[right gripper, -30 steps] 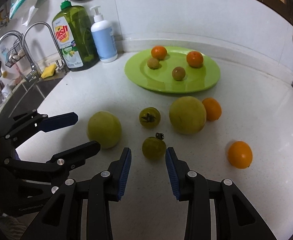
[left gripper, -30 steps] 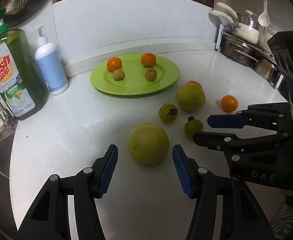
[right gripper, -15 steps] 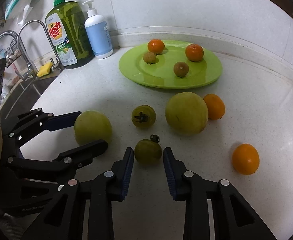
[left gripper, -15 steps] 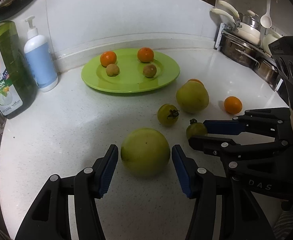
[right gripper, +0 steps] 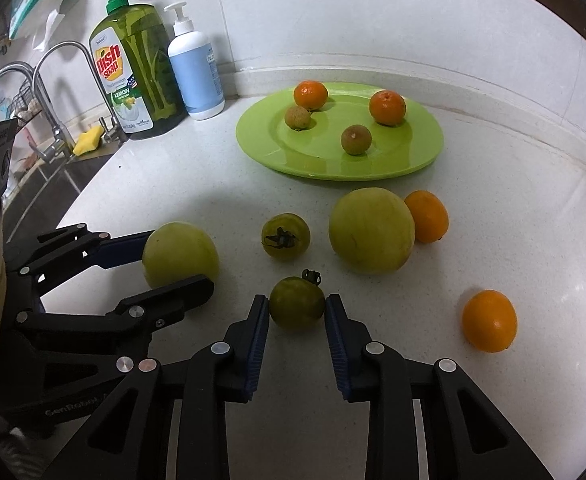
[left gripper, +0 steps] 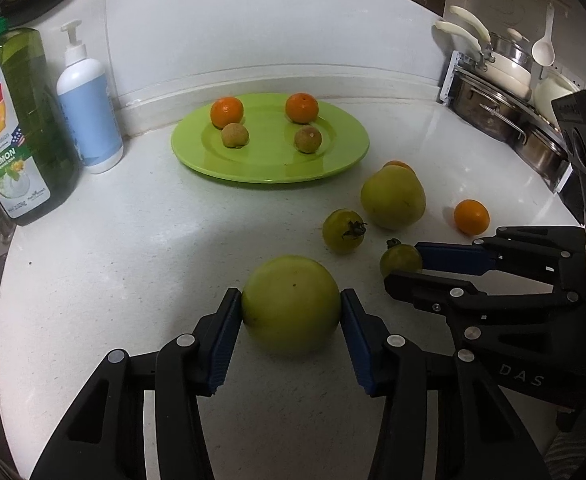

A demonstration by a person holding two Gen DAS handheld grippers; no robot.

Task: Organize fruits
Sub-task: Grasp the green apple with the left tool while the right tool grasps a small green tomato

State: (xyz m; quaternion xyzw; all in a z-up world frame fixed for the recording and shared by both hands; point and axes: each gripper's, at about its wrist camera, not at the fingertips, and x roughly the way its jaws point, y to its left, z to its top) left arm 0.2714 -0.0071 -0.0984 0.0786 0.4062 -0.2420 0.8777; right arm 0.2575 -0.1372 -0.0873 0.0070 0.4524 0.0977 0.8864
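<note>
White speckled desk (left gripper: 133,248) carries our fruit. Our left gripper (left gripper: 291,312) clamps the big green fruit (left gripper: 291,304), resting on the desk; our right gripper (right gripper: 297,308) touches the small green tomato (right gripper: 297,302) on both sides. Four fruits sit on the green plate (right gripper: 421,156).

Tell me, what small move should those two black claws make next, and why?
Probably lift both fruits. The left gripper has its blue pads against the big round green fruit, and the right gripper brackets the small green tomato. Both fruits still sit on the white speckled counter, while the lime-green plate has room.
</note>
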